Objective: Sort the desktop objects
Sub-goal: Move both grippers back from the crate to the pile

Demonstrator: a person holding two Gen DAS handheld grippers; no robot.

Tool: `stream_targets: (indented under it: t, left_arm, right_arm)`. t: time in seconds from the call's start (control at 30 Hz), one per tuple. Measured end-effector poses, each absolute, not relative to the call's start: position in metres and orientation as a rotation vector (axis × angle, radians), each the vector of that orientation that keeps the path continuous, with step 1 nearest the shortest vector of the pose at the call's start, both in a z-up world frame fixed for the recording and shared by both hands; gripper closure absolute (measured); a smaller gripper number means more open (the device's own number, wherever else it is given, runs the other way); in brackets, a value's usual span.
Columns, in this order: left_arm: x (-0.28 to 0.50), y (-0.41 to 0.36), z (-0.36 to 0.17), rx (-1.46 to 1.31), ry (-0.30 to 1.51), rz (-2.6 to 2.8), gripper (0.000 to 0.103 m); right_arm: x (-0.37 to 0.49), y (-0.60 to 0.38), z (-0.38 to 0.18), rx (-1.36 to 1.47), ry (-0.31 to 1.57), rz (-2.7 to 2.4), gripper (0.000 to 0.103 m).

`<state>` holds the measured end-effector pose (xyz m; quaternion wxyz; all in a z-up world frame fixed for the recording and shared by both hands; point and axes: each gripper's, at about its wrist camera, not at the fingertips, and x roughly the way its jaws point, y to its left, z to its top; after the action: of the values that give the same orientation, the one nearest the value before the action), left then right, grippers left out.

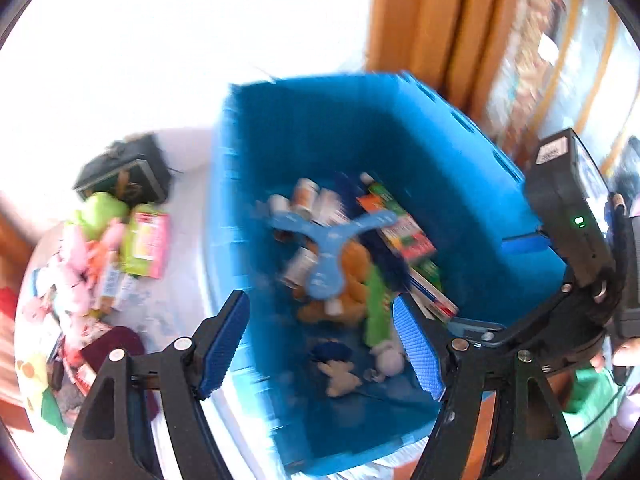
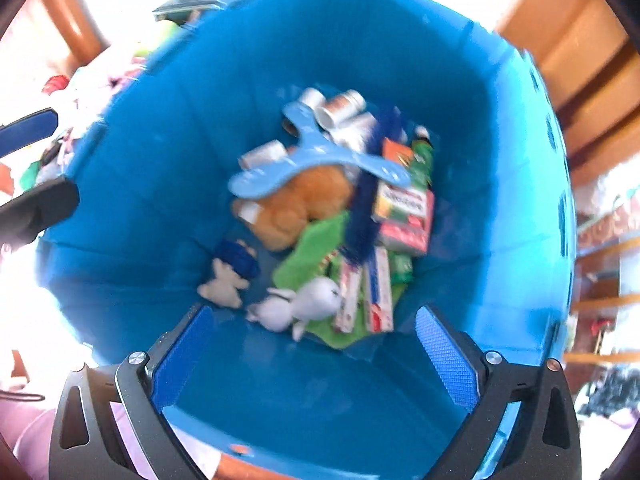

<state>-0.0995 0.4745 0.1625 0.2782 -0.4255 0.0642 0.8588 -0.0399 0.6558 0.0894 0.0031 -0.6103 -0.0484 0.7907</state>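
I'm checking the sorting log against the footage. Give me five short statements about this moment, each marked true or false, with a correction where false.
1. The left gripper holds the boomerang. False: its jaws stand open and empty.
2. The light blue boomerang lies on top of the things in the blue bin. True.
3. The bin holds only bottles. False: there are also an orange plush toy, a white plush toy and cartons.
4. The right gripper is open and holds nothing. True.
5. A pile of unsorted items lies outside the bin on the table. True.
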Motion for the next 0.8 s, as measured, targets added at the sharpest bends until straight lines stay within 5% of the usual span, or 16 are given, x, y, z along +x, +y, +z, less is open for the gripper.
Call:
stream_targets:
  t: [0.53,0.8]
  left_arm:
    - [-0.107,0.21,0.107,-1.05,-0.143,2.639,0.029]
    - [-0.098,0.065,0.029,-1.099,-0.134,2.735,0.029]
  right_arm:
    - [-0.095,0.467,0.144,-1.663,-0.076,2.945,0.0]
    - [-0.132,0.357,0.11,-1.677,0.039,3.058,0.0]
